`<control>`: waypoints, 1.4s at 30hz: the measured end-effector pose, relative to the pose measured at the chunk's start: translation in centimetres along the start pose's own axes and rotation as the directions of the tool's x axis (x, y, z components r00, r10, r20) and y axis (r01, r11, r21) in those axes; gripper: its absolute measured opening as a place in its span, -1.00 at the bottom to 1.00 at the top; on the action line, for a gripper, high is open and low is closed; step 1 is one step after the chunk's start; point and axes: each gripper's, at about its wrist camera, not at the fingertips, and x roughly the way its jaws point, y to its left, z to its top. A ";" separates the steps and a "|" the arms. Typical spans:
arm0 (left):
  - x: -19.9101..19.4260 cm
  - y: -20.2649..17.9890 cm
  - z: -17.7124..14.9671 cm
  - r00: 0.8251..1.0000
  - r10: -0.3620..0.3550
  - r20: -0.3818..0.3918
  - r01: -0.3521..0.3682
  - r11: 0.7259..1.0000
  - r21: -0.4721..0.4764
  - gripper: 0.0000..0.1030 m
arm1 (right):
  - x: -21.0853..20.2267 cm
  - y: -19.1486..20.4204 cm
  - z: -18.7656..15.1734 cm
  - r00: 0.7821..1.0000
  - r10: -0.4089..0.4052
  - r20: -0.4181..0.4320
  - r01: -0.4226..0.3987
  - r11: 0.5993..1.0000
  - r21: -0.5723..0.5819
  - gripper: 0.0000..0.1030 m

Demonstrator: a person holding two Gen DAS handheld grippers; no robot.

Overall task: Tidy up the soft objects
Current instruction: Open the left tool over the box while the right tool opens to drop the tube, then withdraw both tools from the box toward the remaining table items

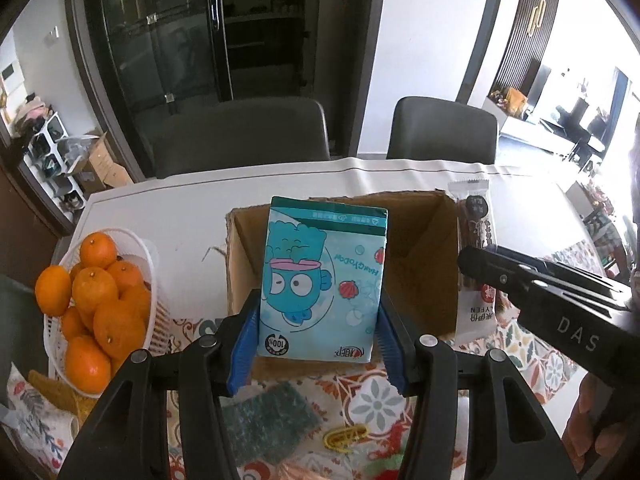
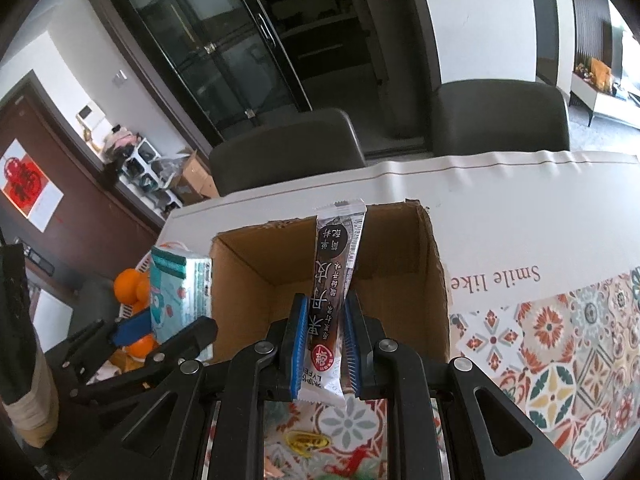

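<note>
The left gripper (image 1: pixel 318 336) clamped a soft blue tissue pack (image 1: pixel 322 276) with a cartoon fish, printed "100%", above an open cardboard box (image 1: pixel 420 240). The right gripper (image 2: pixel 322 344) pinched a slim snack sachet (image 2: pixel 334 280) lettered "LYFEN" over that box.

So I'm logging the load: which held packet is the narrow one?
The snack bar in the right claw; the left claw holds a wide blue tissue pack.
</note>
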 end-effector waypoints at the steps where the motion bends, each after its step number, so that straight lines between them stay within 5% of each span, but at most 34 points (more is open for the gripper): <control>1: 0.4 0.0 0.2 1.000 -0.003 -0.008 0.003 1.000 0.001 0.03 | 0.5 -0.2 0.2 1.000 0.000 -0.007 0.000 1.000 0.001 -0.63; 6: 2.5 0.2 0.7 0.998 0.009 -0.062 -0.010 1.000 -0.019 0.12 | 2.7 -0.9 1.0 0.998 0.001 -0.057 -0.001 1.000 0.003 -0.51; 9: 2.8 0.3 0.4 0.998 0.017 -0.062 -0.019 0.999 -0.033 0.23 | 3.2 -1.3 1.1 0.997 -0.027 -0.071 0.028 1.000 0.011 -0.15; 20: -0.9 -0.3 -2.2 0.997 0.073 -0.035 -0.073 0.997 -0.014 0.33 | 0.3 -1.5 -1.1 0.993 -0.099 -0.068 0.099 0.995 -0.004 -0.13; 42: -8.5 0.7 -10.8 0.999 0.045 0.009 -0.046 0.995 0.093 0.52 | -7.2 3.7 -10.0 0.989 -0.144 0.015 0.144 0.988 -0.050 0.05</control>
